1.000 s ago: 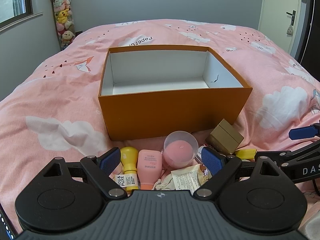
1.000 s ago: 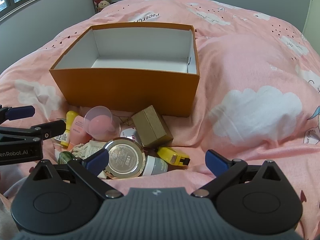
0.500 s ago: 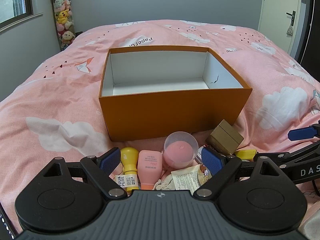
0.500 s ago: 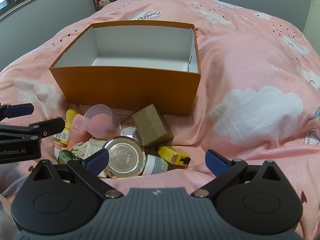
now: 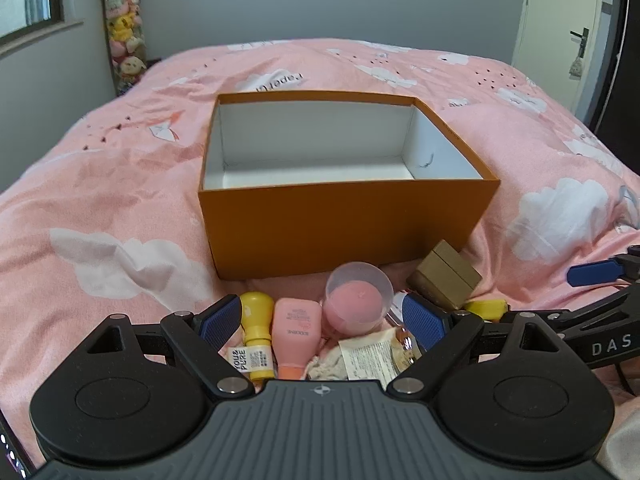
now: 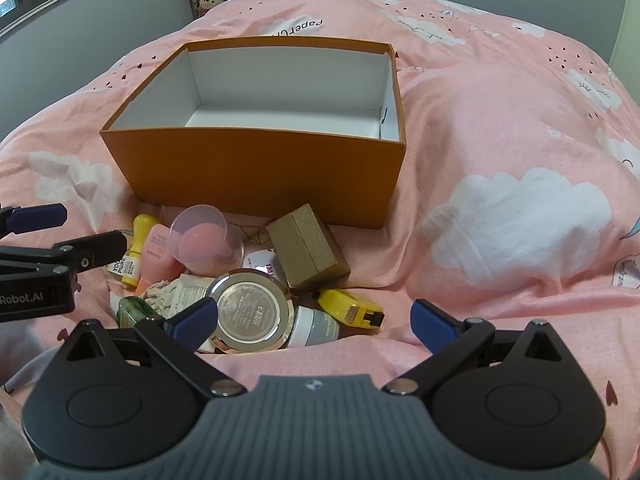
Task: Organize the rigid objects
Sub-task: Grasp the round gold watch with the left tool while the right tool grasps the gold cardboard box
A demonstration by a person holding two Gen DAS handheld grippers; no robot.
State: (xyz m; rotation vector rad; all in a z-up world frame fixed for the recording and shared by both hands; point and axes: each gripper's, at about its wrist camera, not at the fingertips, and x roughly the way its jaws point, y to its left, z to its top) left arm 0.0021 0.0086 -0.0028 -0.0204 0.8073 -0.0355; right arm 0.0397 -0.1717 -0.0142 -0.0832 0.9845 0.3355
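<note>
An empty orange box (image 5: 344, 224) (image 6: 256, 168) with a white inside stands on the pink bed. In front of it lies a heap: a yellow bottle (image 5: 256, 320) (image 6: 136, 252), a pink tube (image 5: 296, 330) (image 6: 160, 256), a clear cup with a pink sponge (image 5: 356, 300) (image 6: 202, 238), a small brown box (image 5: 444, 280) (image 6: 308, 248), a round compact (image 6: 250, 314), a grey jar (image 6: 314, 326) and a yellow tape measure (image 6: 350, 308). My left gripper (image 5: 322, 320) hovers open over the bottles. My right gripper (image 6: 314, 320) is open over the compact and jar.
The pink cloud-print duvet (image 6: 500, 152) rises in a hump right of the box. A shelf of plush toys (image 5: 122, 40) stands at the far left wall, a door (image 5: 560, 28) at the far right. A crumpled cloth and paper label (image 5: 368, 356) lie in the heap.
Both grippers have edged slightly forward toward the heap; the right view now looks a little more down on the box. Nothing was grasped or moved.
</note>
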